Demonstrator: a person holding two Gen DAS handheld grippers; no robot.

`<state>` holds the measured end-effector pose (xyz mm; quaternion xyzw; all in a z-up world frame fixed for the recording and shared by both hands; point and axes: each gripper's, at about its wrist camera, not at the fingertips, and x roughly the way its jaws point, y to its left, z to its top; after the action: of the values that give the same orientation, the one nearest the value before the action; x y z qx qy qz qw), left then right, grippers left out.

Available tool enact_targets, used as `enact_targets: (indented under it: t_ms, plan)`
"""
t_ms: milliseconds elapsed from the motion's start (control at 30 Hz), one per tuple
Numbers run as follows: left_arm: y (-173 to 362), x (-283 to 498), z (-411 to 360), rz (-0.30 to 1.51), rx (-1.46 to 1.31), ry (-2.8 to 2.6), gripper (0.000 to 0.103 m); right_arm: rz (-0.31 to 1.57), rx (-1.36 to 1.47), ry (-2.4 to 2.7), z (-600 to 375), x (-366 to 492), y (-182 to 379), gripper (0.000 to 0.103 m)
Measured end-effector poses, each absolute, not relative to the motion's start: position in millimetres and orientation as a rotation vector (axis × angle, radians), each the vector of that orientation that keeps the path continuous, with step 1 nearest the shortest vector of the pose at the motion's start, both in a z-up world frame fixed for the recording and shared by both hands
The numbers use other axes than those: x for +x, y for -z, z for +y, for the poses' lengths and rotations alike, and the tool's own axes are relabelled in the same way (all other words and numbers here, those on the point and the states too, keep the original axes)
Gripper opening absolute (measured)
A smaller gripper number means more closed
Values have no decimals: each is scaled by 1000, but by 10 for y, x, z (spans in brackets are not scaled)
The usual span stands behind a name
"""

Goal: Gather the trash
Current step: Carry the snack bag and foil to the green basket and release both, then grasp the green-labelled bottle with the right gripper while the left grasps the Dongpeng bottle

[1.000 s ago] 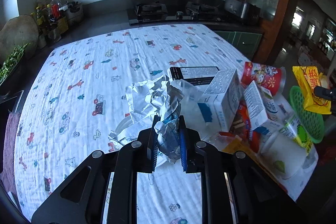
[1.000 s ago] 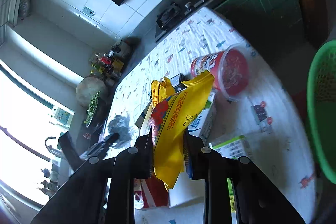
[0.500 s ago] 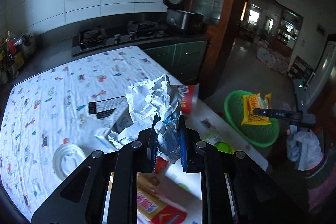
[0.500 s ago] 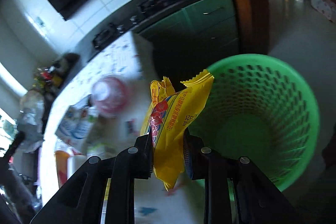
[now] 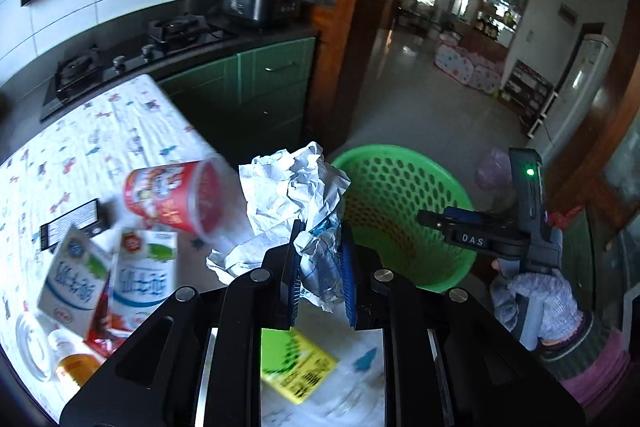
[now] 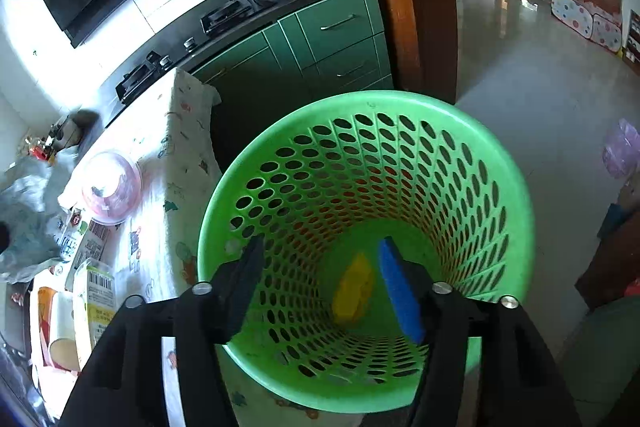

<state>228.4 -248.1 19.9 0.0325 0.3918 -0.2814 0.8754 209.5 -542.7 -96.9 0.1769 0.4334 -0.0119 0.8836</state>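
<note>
My left gripper [image 5: 320, 267] is shut on a crumpled white wrapper [image 5: 292, 183] and holds it above the table's right edge, just left of the green perforated bin [image 5: 400, 195]. My right gripper [image 6: 320, 267] hangs over the green bin [image 6: 500, 195] with its jaws opening and nothing pressed between them. The yellow snack bag [image 6: 354, 291] is loose below it, blurred, dropping inside the bin. In the left wrist view the right gripper [image 5: 434, 217] shows over the bin's far side, held by a gloved hand [image 5: 536, 299].
On the printed tablecloth [image 5: 112, 123] lie a red cup [image 5: 172, 195] on its side, milk cartons [image 5: 144, 275], a green-yellow carton [image 5: 296, 367] and a white lid [image 5: 28, 347]. Green cabinets [image 6: 320, 39] and a wooden door frame [image 6: 420, 7] stand behind the bin. Tiled floor [image 6: 540, 67] stretches right.
Both grippers swung right from the table to the green bin. The right jaws opened and let go of the yellow bag, which now drops into the bin. The left still grips the wrapper.
</note>
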Motion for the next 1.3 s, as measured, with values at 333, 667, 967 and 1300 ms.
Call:
enact_targets:
  t_ms: [333,667,967,1300]
  plan:
    - [29,2437,-3237,879,84,687,18,811,249,75,-5436,1692,694,86]
    - [183,2367,-3564,896,89,702,63,759,223,104,-5506,1334,667,92]
    - [78,2219,-3315,873,84,670,67,758,225,73,-5399,1242,671,92]
    - [-172,1868,-2347,837,76,426,72,772,220,-98,-4873,1200,552,94]
